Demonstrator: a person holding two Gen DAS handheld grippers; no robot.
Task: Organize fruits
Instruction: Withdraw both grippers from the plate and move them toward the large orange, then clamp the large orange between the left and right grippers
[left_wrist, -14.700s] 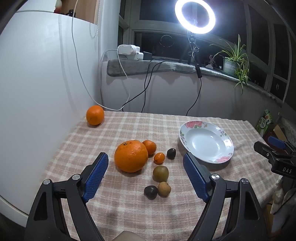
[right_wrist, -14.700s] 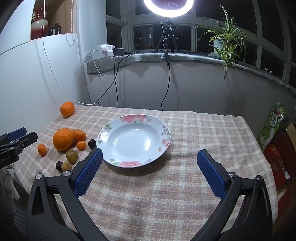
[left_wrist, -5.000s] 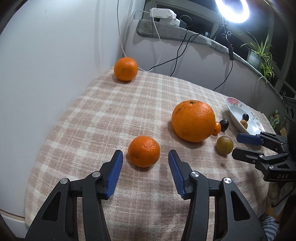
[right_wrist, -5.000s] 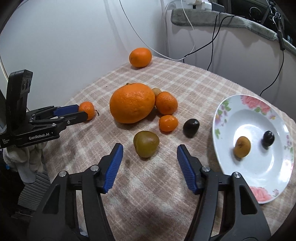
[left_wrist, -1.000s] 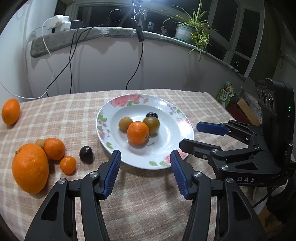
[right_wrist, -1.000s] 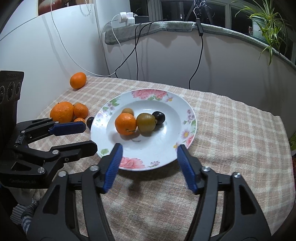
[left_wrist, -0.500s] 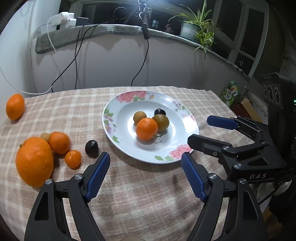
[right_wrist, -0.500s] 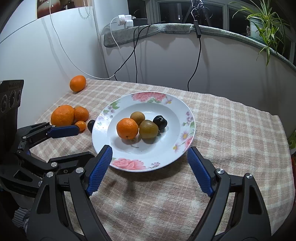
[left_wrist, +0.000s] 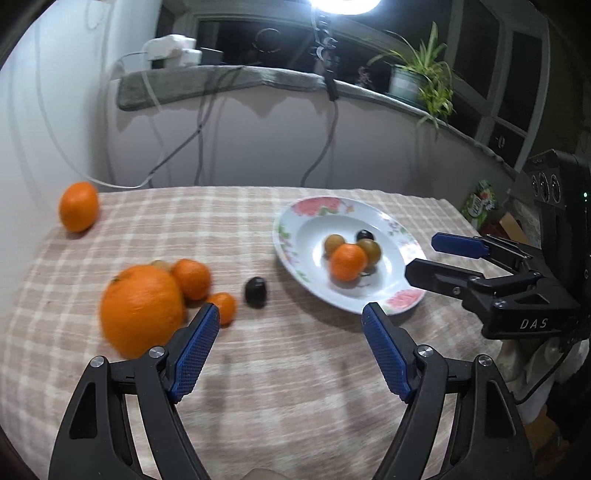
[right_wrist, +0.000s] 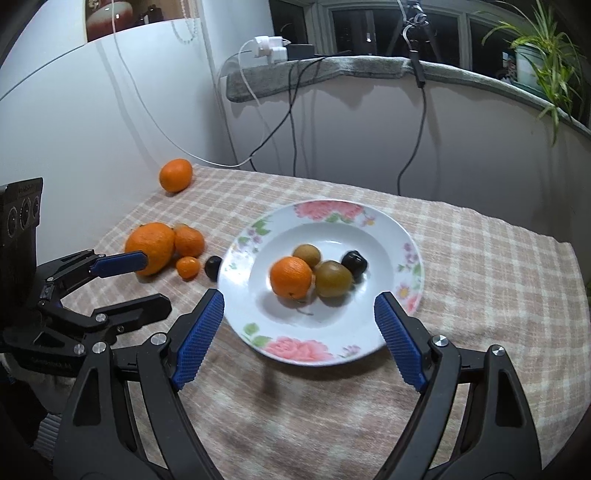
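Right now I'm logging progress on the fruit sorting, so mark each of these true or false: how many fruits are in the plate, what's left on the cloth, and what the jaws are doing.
1. The plate holds four fruits. True.
2. The big orange is in the plate. False: it sits on the cloth, left of the plate.
3. The left gripper is shut on a fruit. False: its jaws are open and empty.
4. A dark plum lies on the cloth beside the plate. True.
5. The right gripper is open. True.
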